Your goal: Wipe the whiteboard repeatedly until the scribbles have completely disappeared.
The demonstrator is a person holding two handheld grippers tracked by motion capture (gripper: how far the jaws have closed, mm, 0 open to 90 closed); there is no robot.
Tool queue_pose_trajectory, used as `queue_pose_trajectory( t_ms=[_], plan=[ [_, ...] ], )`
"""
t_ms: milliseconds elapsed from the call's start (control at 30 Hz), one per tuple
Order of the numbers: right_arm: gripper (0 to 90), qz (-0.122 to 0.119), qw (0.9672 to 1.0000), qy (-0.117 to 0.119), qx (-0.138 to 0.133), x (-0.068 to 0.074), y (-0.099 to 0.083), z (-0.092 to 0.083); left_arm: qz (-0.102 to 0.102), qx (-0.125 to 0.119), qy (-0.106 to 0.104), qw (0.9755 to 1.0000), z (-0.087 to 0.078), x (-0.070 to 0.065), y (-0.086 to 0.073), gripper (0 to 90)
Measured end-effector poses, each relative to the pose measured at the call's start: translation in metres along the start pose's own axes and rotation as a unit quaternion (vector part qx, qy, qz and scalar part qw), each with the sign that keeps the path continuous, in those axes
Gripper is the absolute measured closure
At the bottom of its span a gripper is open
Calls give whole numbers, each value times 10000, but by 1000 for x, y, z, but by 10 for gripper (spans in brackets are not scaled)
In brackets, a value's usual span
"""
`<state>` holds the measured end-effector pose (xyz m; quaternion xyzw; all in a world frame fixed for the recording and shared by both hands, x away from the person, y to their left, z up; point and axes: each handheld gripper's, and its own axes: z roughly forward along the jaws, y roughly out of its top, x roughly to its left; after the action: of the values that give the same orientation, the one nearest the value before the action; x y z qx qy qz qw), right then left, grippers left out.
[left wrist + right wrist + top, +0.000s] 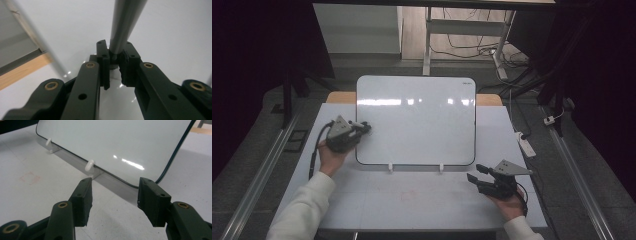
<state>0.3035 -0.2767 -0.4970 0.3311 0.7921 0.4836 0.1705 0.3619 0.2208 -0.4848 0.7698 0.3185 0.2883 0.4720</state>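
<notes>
A blank whiteboard (417, 120) leans back on white clips (89, 165) at the middle of the white table (422, 205). My left gripper (364, 127) is at the board's left edge, shut on a grey pen-like rod (125, 22) that points out along its jaws over the board's surface (175, 30). In the left gripper view the pads (130, 60) press on the rod's lower end. My right gripper (477, 173) rests low at the table's right front, open and with nothing in it. In the right gripper view it (113, 197) faces the board's lower corner (112, 140).
A faint red smudge (409, 195) marks the table in front of the board. Off the table's right side, a white power strip (526, 144) lies on the floor. A wooden edge (489, 99) shows behind the board. Desk legs and cables (472, 47) stand farther back.
</notes>
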Motion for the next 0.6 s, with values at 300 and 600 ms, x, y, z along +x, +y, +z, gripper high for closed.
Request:
queue_pose_trajectory(
  t_ms=[300, 600],
  plan=[
    [454, -25, 10000, -10, -43, 2, 2, -2, -363, -94, 263, 9990, -11, 21, -2, 782],
    [454, -31, 10000, 0, -5, 2, 1, -1, -199, -34, 154, 9997, -8, 8, -5, 782]
  ],
)
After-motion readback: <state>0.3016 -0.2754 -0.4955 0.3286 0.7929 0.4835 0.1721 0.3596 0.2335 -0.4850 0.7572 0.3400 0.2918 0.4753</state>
